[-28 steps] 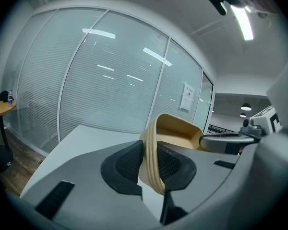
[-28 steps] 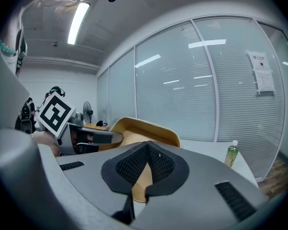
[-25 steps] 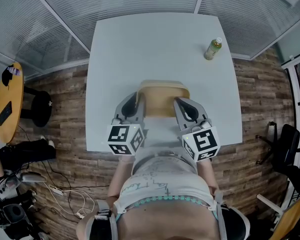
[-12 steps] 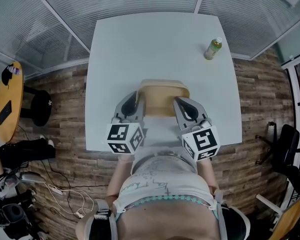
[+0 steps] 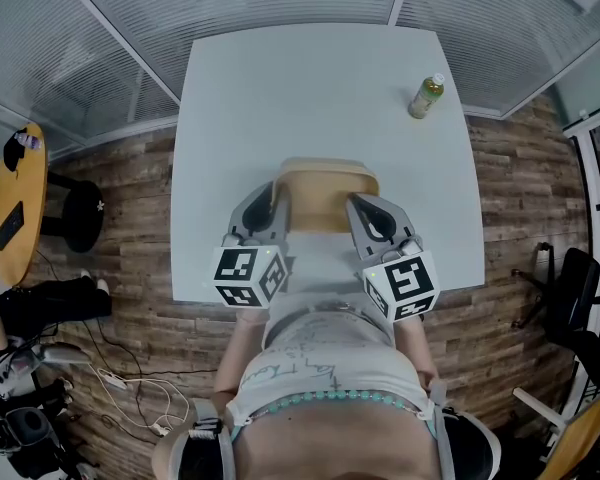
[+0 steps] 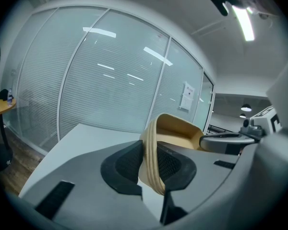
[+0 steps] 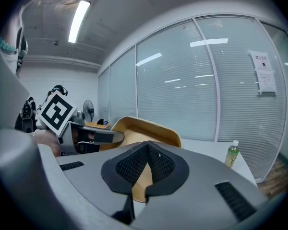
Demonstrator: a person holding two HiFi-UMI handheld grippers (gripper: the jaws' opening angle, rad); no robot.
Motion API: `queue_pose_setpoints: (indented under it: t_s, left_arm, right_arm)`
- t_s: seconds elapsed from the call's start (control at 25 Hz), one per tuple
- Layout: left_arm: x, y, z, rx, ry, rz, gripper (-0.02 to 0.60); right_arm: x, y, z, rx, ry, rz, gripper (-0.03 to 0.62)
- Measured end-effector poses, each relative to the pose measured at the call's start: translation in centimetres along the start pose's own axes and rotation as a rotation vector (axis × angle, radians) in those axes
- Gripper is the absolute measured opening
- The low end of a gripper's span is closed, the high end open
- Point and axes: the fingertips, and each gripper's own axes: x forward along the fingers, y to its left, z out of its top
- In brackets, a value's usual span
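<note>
- Head view: The person holds a tan tray (image 5: 325,190) with both tools, above the near part of the white table (image 5: 310,78). The left gripper (image 5: 264,211) pinches the tray's left rim. The right gripper (image 5: 370,218) pinches its right rim. I cannot tell if the tray touches the table. A green bottle (image 5: 426,97) stands well apart, near the far right corner.
- Left gripper view: The two dark pads are squeezed onto the tray's rim, which stands up thin between them. The rim looks like layers of bent wood, so I think it is hard and stiff and will not squash. The tray rises past the pads, and the other tool shows at its far side. A glass wall (image 6: 105,80) with blinds stands behind.
- Right gripper view: These pads are also closed tight on the tray's rim, with the tan wall showing just under them. The tray is empty inside. It looks smooth, so I think it could slip if the pinch is weak. The bottle stands off to the right on the table.
- How it handles: I think the tray is light but wide. One pinch alone would let it tip. The two side rims, straight across from each other, look like the best spots to hold.
</note>
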Motion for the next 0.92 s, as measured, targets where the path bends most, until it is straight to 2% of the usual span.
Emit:
queue_pose_setpoints:
  t_s: [0.92]
  left_arm:
    - [-0.12,-0.38,-0.13,-0.002,0.001,-0.001,0.045]
  right_arm:
    - [-0.29,-0.19,-0.15,0.005,0.005,0.001,0.0]
